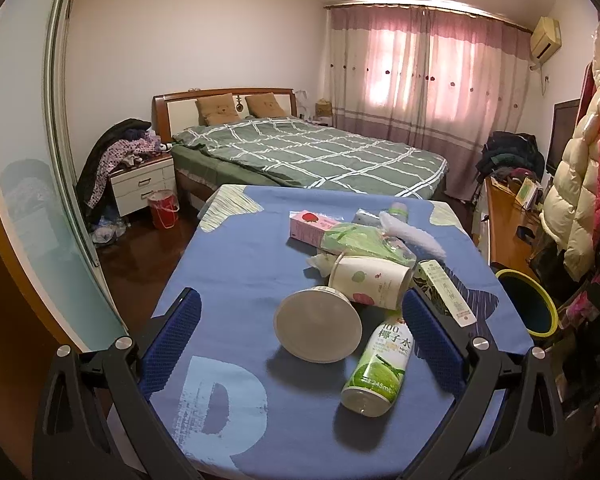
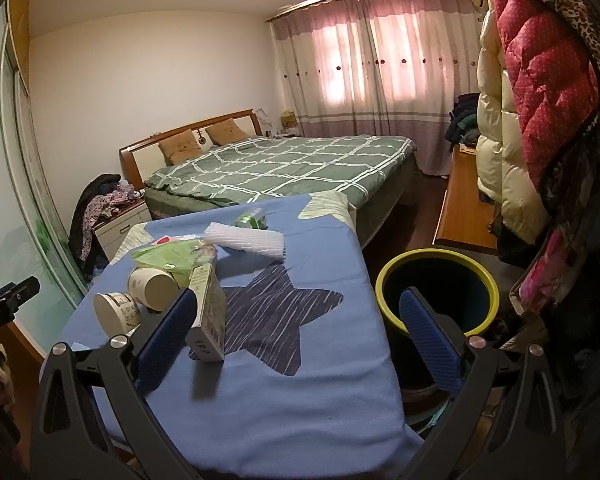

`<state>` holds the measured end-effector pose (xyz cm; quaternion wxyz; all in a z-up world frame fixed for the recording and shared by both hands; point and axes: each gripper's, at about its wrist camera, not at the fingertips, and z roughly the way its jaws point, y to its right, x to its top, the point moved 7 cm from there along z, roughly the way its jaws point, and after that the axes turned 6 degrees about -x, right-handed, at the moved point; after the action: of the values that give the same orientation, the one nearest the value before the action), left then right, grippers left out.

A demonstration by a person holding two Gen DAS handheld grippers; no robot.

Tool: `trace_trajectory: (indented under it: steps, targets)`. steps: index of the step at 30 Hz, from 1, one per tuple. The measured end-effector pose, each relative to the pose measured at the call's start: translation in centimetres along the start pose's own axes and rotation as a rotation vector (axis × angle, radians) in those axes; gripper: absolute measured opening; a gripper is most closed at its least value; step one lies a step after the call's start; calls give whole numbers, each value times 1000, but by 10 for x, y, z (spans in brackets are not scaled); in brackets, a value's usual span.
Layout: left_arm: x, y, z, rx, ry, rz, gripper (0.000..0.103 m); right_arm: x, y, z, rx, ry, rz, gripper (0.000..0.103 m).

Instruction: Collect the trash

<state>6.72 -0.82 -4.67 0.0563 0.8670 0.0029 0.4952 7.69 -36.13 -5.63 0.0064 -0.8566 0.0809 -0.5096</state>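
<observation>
Trash lies on a table with a blue cloth (image 1: 228, 280): a white tub (image 1: 318, 326) on its side, a green coconut-water bottle (image 1: 378, 368), a paper cup (image 1: 372, 280), a green carton (image 1: 444, 292), a pink carton (image 1: 312, 226), a green plastic bag (image 1: 360, 240) and white foam wrap (image 1: 412, 236). My left gripper (image 1: 300, 332) is open, with the tub and bottle between its fingers. My right gripper (image 2: 296, 332) is open and empty above the star print, with the green carton (image 2: 208, 316) by its left finger. A yellow-rimmed bin (image 2: 436, 292) stands right of the table.
A bed (image 1: 308, 156) with a green checked quilt lies behind the table. A nightstand (image 1: 144, 184) with clothes and a red bucket (image 1: 163, 210) stand at the left. Hanging coats (image 2: 540, 120) and a wooden desk (image 2: 464, 208) are at the right. A glass sliding door (image 1: 32, 200) is at the left.
</observation>
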Motion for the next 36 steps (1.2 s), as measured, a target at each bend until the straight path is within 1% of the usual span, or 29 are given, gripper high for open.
trace_trajectory:
  steps: [8,36]
  targets:
    - [0,0,2,-3,-2,1,99,-2,1,6,-14,-11,3,97]
    - [-6,7,11,-11,-20,9,99,-5,1,10,-14,-21,6,97]
